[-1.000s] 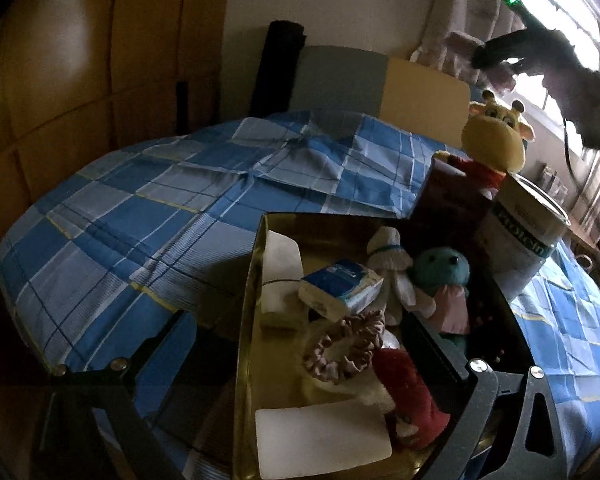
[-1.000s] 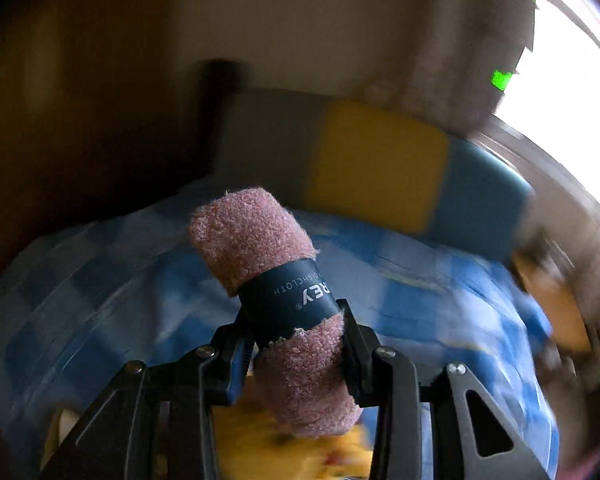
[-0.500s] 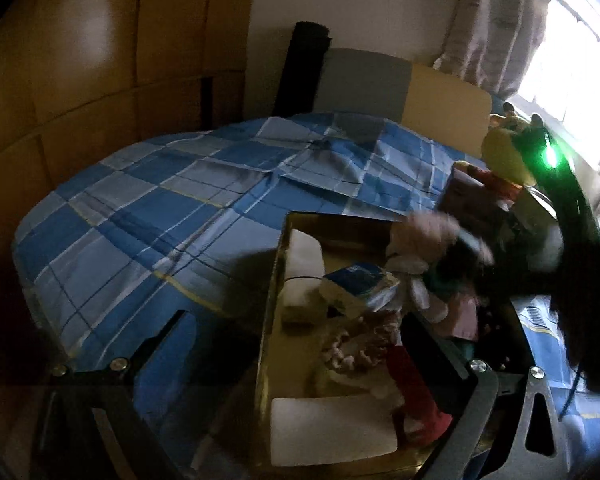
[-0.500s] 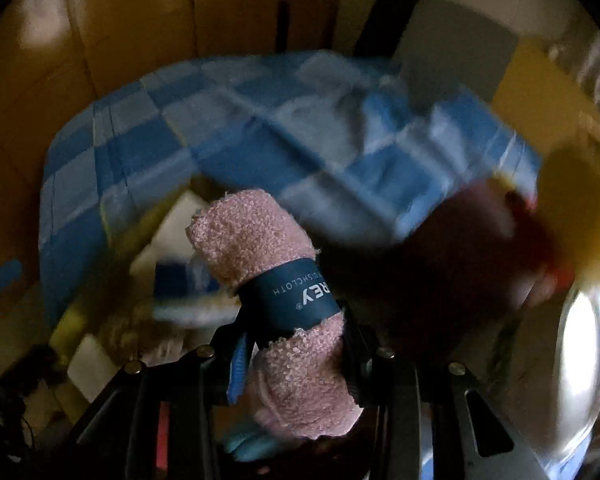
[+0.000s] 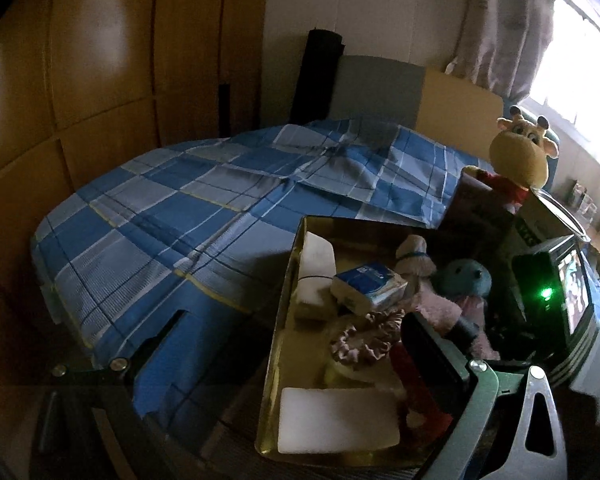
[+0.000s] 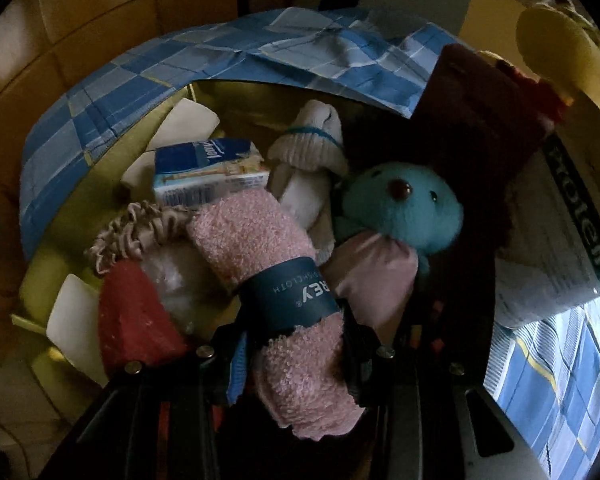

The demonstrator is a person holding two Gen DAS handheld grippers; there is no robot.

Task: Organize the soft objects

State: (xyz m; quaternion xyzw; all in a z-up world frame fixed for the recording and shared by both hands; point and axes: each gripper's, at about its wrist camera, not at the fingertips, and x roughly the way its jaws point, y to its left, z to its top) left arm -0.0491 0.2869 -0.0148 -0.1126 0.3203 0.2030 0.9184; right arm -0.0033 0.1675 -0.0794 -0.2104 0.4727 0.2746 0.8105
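Right gripper (image 6: pixel 296 344): I have its jaws pinched on the rolled pink dishcloth (image 6: pixel 268 276), one pad on each side, just at and below the dark blue paper band (image 6: pixel 290 300).
Dishcloth against my right gripper: it runs lengthwise between the fingers, the near end hanging below the pads, the far end sticking forward and up-left, out over the gold tray (image 6: pixel 44 276).
Ahead of the right gripper: the cloth's far end sits just under the blue-and-white tissue pack (image 6: pixel 210 172) and beside the frilly beige scrunchie (image 6: pixel 136 232); I cannot tell whether it rests on them.
Right of the right gripper: the teal plush bear (image 6: pixel 404 208) in its pink outfit lies just beside the roll, with a white knit bundle tied in blue (image 6: pixel 312 148) beyond it.
Left of the right gripper: a red soft piece (image 6: pixel 136 316) and a white sponge block (image 6: pixel 76 324) lie near the tray's near corner.
Far right: a large white tub with green lettering (image 6: pixel 560 240) stands outside the tray on the blue checked bedcover (image 6: pixel 260 44).
Left gripper (image 5: pixel 292 364): I see its fingers spread wide, nothing between the pads; the left finger hangs over the bedcover, the right finger (image 5: pixel 432 356) over the tray.
Seen from the left gripper: the pink roll shows ahead and to the right, past the right finger, with my right gripper's dark body and a green light (image 5: pixel 546 292) just beyond.
Farther off: a yellow giraffe plush (image 5: pixel 520 156) stands behind the tray.
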